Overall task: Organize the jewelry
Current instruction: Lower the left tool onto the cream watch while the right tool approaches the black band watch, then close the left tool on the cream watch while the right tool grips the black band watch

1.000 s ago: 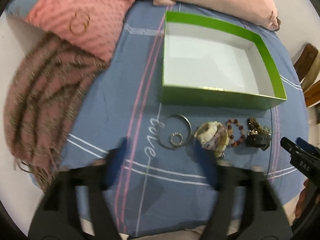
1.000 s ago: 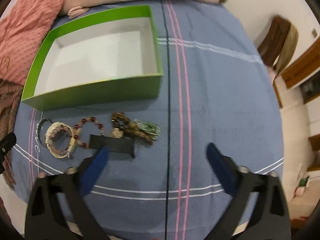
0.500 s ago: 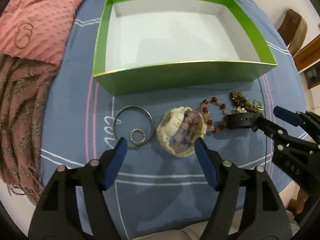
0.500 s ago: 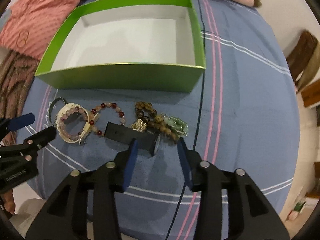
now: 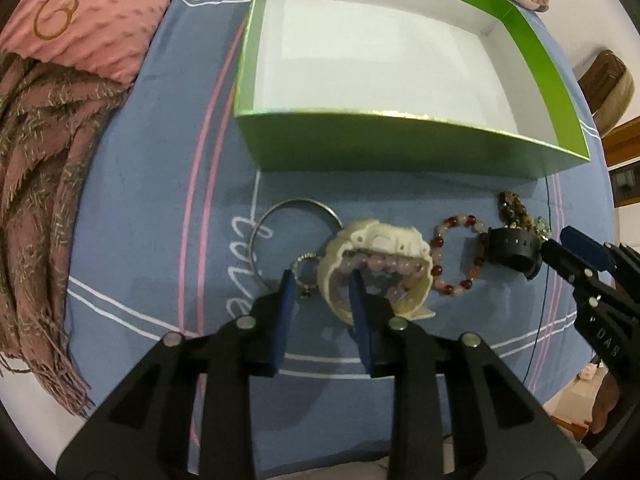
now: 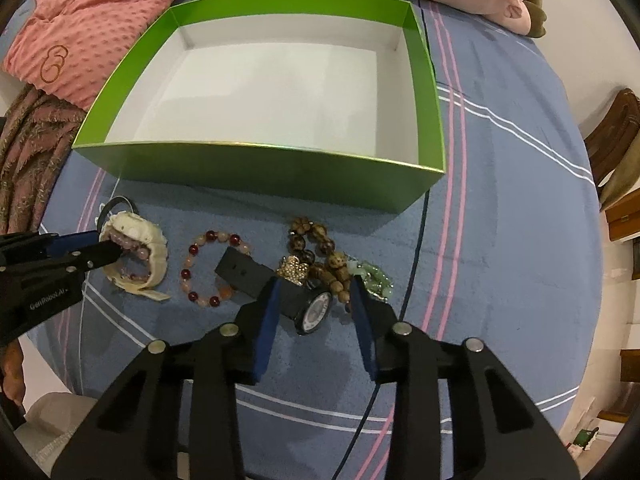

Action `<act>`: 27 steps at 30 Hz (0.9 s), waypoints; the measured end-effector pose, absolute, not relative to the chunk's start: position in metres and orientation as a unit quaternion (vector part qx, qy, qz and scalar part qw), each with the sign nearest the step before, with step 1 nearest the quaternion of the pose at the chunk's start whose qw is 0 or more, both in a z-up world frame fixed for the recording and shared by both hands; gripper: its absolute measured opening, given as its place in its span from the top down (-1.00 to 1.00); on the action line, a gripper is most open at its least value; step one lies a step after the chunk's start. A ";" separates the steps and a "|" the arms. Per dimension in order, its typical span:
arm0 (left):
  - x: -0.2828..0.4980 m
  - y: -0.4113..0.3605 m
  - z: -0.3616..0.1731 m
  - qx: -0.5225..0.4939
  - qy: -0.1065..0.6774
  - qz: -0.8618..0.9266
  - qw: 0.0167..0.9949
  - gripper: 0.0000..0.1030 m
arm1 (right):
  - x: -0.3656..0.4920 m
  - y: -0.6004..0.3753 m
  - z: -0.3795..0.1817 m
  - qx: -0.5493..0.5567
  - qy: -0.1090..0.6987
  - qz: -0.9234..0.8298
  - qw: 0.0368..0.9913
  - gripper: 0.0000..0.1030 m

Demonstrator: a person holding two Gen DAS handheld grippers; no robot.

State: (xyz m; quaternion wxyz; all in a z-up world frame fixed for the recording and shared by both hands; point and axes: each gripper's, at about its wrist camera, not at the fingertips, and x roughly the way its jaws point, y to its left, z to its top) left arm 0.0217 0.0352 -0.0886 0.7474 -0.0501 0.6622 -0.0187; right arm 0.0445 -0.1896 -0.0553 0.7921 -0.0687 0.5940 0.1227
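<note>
All the jewelry lies on the blue striped cover in a row in front of the empty green box (image 6: 256, 168), and nothing is in the box yet. The left tool (image 5: 320, 292) has just been closing, half-narrowed astride one side of the cream watch (image 5: 384, 240). One pad sits inside the strap loop among the pink bead bracelet (image 5: 384, 268) and the other outside by the small ring (image 5: 306, 270), with a gap showing, so it does not look clamped. A lift from here could drag the ring or the pink beads along, or let the watch swing and drop short of the box wall. The right tool (image 6: 314, 300) has also just been closing and brackets the dial end of the black watch (image 6: 248, 276), not yet squeezing it. Its outer pad stands just beside the green jade piece (image 6: 372, 274) and the brown bead bracelet (image 6: 316, 240), which could snag, and the strap crosses the red-and-pink bead bracelet (image 6: 212, 268), so that may get tugged. The silver bangle (image 5: 280, 208) is partly covered by the cream watch. Whether any pad actually touches is hard to tell, and the fingers hide what lies under their tips.
</note>
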 end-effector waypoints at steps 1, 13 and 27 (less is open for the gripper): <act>0.020 0.036 -0.089 -0.048 0.664 -0.021 0.746 0.42 | 0.046 -0.189 -0.055 -0.068 0.595 0.123 0.792 0.32; 0.016 0.042 -0.100 -0.056 0.678 -0.039 0.732 0.64 | 0.043 -0.188 -0.056 -0.061 0.600 0.120 0.788 0.31; -0.005 0.036 -0.069 -0.047 0.653 -0.056 0.754 0.66 | 0.038 -0.184 -0.055 -0.062 0.598 0.124 0.790 0.31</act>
